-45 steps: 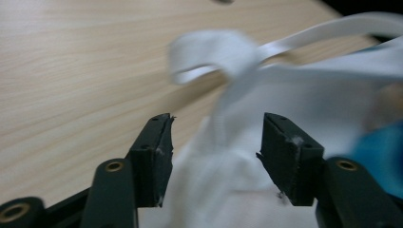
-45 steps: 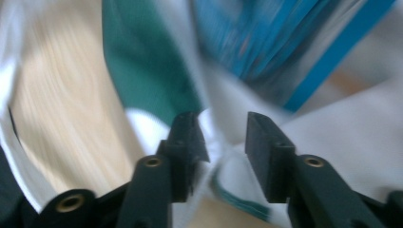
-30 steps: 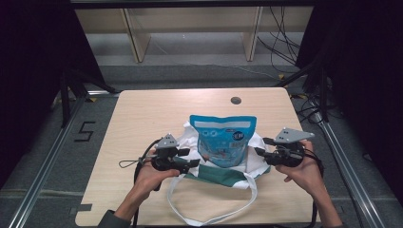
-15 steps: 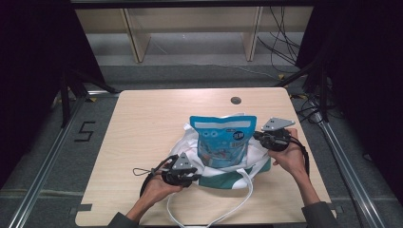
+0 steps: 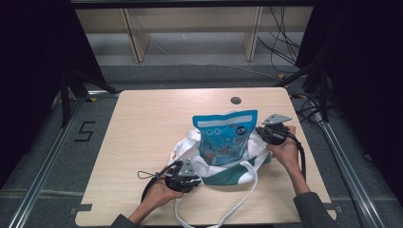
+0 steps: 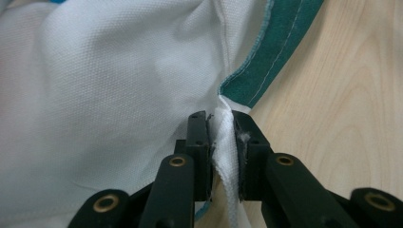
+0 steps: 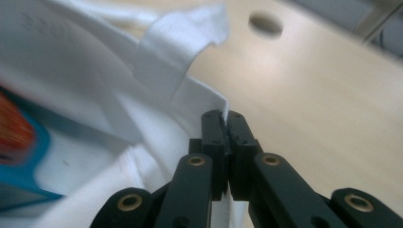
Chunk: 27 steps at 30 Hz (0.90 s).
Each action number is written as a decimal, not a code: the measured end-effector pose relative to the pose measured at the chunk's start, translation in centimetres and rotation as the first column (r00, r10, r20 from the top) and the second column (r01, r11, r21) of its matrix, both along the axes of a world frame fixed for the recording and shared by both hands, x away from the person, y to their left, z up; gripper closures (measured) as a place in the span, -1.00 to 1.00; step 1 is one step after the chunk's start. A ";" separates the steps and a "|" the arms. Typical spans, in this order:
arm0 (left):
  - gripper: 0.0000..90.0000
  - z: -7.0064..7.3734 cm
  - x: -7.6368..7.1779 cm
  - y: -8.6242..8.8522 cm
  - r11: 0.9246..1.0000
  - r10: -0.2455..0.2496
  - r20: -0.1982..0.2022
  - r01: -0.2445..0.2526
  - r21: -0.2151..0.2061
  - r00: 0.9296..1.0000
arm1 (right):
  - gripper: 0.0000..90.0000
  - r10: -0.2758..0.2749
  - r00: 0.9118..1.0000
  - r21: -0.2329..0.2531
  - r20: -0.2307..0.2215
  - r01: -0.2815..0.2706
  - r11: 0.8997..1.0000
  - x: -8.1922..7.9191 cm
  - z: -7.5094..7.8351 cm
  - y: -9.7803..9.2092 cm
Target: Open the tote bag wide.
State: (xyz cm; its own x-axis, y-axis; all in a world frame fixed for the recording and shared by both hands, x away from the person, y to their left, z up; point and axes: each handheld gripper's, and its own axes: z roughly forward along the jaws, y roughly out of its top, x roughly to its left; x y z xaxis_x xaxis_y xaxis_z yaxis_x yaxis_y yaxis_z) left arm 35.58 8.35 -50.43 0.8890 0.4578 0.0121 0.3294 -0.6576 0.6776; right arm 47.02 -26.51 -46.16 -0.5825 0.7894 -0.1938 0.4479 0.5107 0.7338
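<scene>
Tote (image 5: 228, 173), holding pouch (image 5: 223, 137): strap pinched by left gripper (image 6: 221, 124); rim clamped by right gripper (image 7: 223, 116); laid on table (image 5: 142, 123).

The wooden table (image 7: 332, 118) spreads to the right of the jaws in both gripper views. Its round hole (image 7: 265, 23) lies beyond the right jaws' tips, slightly right. A floor marking "5" (image 5: 84, 131) sits far left of them.

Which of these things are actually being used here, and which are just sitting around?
In use:
white cloth bag, pinched by both grippers
blue snack pouch, standing in the bag
left gripper
right gripper

Lying about:
wooden shelf
cables on the floor
</scene>
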 end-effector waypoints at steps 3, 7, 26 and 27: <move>0.74 -0.1 -0.1 0.0 1.000 0.014 0.002 -0.014 -0.026 1.000 | 0.97 -0.013 0.996 0.035 -0.086 0.016 0.999 0.5 -2.4 -0.2; 0.67 0.4 -0.1 0.3 0.998 0.036 -0.003 -0.036 -0.051 0.999 | 0.96 -0.002 0.997 0.073 -0.073 0.008 0.997 0.5 -2.4 -0.7; 0.02 7.5 5.4 3.3 0.949 0.294 0.153 -0.269 -0.168 0.943 | 0.16 0.190 0.981 0.273 -0.034 -0.174 0.946 -8.6 4.7 0.3; 0.03 7.5 5.9 2.9 0.942 0.303 0.132 -0.276 -0.190 0.944 | 0.16 0.224 0.973 0.276 -0.052 -0.202 0.940 -9.2 4.6 0.7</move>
